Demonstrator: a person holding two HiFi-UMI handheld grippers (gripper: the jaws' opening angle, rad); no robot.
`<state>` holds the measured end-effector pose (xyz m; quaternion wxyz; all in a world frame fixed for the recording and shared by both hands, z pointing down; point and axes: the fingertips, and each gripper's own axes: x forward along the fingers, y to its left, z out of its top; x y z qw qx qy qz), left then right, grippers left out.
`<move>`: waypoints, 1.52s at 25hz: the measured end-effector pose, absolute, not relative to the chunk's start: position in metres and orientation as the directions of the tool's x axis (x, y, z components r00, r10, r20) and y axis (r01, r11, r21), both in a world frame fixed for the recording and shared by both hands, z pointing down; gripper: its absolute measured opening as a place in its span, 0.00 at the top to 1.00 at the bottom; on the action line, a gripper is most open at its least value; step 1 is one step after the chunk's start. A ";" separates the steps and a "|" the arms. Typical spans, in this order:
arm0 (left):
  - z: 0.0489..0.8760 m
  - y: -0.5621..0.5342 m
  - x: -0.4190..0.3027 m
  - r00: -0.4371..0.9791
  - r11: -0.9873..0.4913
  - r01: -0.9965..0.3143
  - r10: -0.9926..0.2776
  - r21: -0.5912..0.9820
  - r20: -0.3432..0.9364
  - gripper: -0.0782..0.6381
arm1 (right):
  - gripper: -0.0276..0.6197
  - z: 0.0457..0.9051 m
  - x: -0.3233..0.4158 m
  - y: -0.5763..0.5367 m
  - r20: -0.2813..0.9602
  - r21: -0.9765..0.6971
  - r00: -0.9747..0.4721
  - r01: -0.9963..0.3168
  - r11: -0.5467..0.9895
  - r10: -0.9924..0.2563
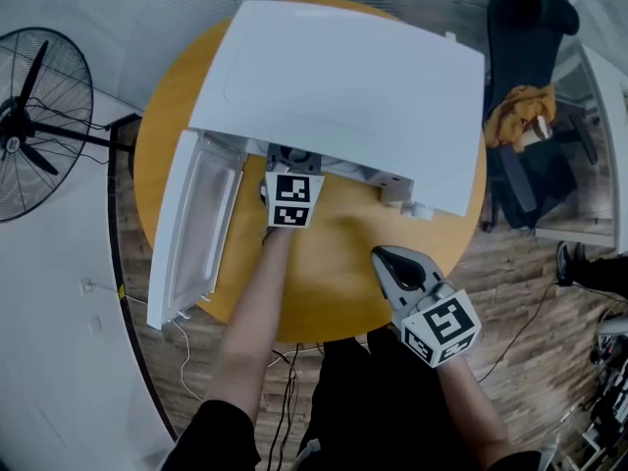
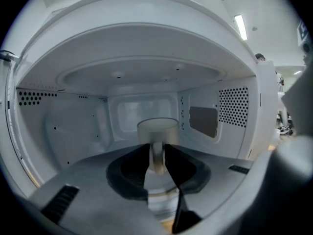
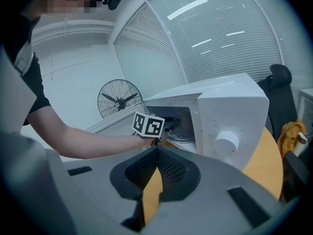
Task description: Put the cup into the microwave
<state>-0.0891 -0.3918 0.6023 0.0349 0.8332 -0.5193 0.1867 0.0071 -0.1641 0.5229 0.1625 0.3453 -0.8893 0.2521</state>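
cup [image 2: 157, 127] inside microwave [image 2: 73, 126], its handle between the released fingers [image 2: 131, 168] of the left gripper [image 2: 157, 151]; right gripper [image 3: 157, 153] clenched, empty

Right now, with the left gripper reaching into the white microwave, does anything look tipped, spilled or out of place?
Nothing stands out. The translucent glass cup stands upright inside the white microwave, with its handle between the jaws of the left gripper. No spill or damage shows.

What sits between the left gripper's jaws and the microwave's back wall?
Only the cup, standing inside the microwave with its handle between the left gripper's jaws; the left gripper view shows it.
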 end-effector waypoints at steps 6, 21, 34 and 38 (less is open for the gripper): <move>0.606 -0.387 -0.089 0.395 -0.469 -0.872 -0.843 -0.141 0.366 0.75 | 0.94 0.521 0.005 -0.162 0.462 -0.329 -0.707 -0.698 0.636 -0.535; 0.580 -0.321 -0.110 0.404 -0.471 -0.875 -0.838 -0.113 0.365 0.75 | 0.94 0.497 -0.008 -0.133 0.433 -0.298 -0.688 -0.719 0.628 -0.583; 0.510 -0.224 -0.132 0.428 -0.470 -0.879 -0.853 -0.083 0.299 0.75 | 0.94 0.463 -0.025 -0.094 0.365 -0.255 -0.661 -0.748 0.612 -0.656; 0.477 -0.193 -0.136 0.443 -0.473 -0.878 -0.859 -0.070 0.257 0.75 | 0.94 0.449 -0.029 -0.082 0.346 -0.234 -0.651 -0.757 0.610 -0.675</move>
